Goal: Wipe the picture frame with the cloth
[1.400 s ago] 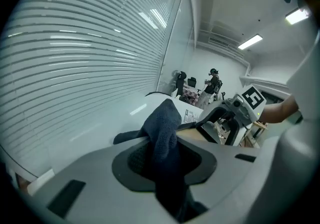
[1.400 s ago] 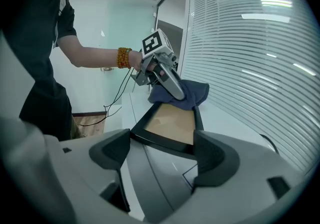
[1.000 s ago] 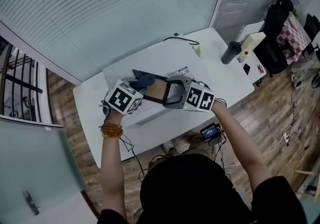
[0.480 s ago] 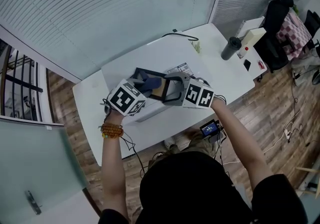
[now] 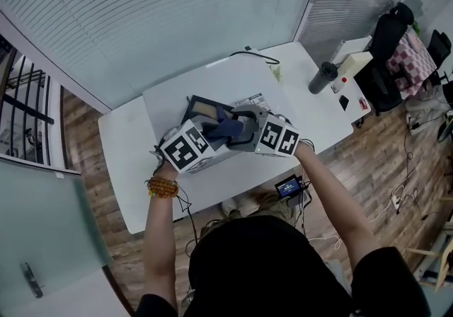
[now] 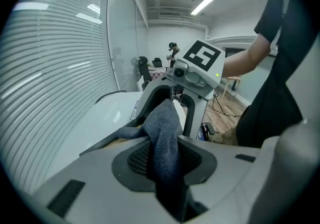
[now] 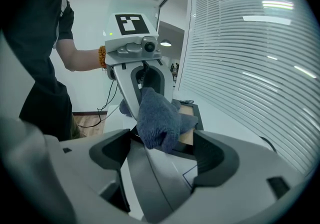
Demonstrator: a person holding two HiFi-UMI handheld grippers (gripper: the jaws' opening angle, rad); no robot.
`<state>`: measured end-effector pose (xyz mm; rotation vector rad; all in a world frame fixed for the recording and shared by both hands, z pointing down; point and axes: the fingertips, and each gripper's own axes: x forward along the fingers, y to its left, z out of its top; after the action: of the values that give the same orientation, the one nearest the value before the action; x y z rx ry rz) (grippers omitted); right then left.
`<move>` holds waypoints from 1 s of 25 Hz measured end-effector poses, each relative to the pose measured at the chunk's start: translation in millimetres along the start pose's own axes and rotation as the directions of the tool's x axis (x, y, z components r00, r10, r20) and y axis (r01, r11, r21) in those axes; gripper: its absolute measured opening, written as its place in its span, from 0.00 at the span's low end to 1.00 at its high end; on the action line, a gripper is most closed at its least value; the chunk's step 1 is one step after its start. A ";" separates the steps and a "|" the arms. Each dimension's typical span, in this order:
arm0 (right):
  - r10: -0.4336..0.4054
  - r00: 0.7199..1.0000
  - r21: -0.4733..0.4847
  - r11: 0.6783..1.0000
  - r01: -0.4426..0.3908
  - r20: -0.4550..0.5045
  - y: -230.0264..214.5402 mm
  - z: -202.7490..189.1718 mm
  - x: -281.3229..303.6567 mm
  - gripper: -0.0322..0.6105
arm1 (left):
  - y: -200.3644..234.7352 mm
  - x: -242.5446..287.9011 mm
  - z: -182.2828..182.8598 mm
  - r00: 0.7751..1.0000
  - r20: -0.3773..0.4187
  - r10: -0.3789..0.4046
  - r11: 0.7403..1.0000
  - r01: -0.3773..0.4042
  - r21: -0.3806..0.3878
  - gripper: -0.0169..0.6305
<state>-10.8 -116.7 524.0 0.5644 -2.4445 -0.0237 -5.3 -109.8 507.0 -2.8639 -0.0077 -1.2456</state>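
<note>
No wording is readable: the cube (image 5: pixel 185 149) on each gripper bears black-and-white square markers, and the print on a sheet (image 5: pixel 253 102) on the smooth white table (image 5: pixel 131 167) is too small to make out. The left gripper (image 6: pixel 166 165) has its jaws nearly together, pinching a nubby blue cloth (image 6: pixel 162 133) that rests on the picture frame (image 5: pixel 202 106), which is black-rimmed, tan inside and tilted above the table. The right gripper (image 7: pixel 162 163) has its jaws set wider, gripping the frame's near end

No words, numbers or brand names legible anywhere. Only black-and-white square markers, on the cube (image 5: pixel 185 151) of the left tongs (image 5: pixel 216 133) and the cube (image 5: pixel 280 138) of the right tongs (image 5: pixel 241 129). Print on the sheet (image 5: pixel 255 102), at one o'clock of the right tongs, too small to read.
</note>
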 end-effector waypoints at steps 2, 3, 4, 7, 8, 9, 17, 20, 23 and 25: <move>-0.045 0.998 -0.081 0.996 0.049 0.053 4.2 12.3 -9.7 0.59 | -5.4 -9.4 2.1 0.998 0.059 0.038 0.999 -0.039 0.030 0.16; -0.078 0.992 -0.136 0.986 0.092 0.104 7.5 26.8 -17.5 0.59 | -9.7 -18.0 2.4 0.994 0.093 0.056 0.997 -0.060 0.043 0.16; -0.099 0.982 -0.193 0.973 0.129 0.158 11.7 44.4 -24.3 0.59 | -14.0 -29.0 3.9 0.988 0.137 0.069 0.996 -0.076 0.047 0.16; -0.056 0.979 -0.364 0.923 0.127 0.198 29.6 78.3 -24.0 0.59 | -28.9 -65.9 32.3 0.915 0.402 0.032 0.999 -0.029 -0.012 0.17; -0.028 0.980 -0.397 0.912 0.105 0.195 35.7 82.7 -19.3 0.59 | -32.9 -76.3 45.3 0.867 0.498 0.014 0.999 0.005 -0.036 0.17; 0.000 0.977 -0.395 0.914 0.086 0.214 39.9 89.1 -15.8 0.58 | -34.0 -83.7 55.2 0.825 0.565 0.012 0.998 0.023 -0.055 0.17; 0.039 0.826 -0.082 0.997 0.009 0.563 15.3 134.5 -39.5 0.40 | 7.7 -120.8 52.9 0.625 0.733 0.269 0.956 -0.079 -0.284 0.21; 0.070 0.824 -0.065 0.997 -0.040 0.562 13.0 139.2 -41.7 0.21 | 15.5 -136.3 51.7 0.544 0.784 0.299 0.939 -0.020 -0.344 0.24; 0.103 0.809 -0.071 0.995 -0.076 0.579 5.1 143.9 -42.7 0.17 | 23.5 -147.2 50.4 0.497 0.786 0.369 0.916 -0.052 -0.397 0.29; 0.109 0.833 -0.076 0.994 -0.081 0.543 -7.5 141.8 -42.5 0.16 | 27.8 -146.6 40.0 0.509 0.746 0.430 0.891 -0.106 -0.442 0.33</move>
<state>-59.7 -122.9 384.2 0.4541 -3.0195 -0.2359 -75.6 -136.5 372.0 -3.2321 0.6893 0.3081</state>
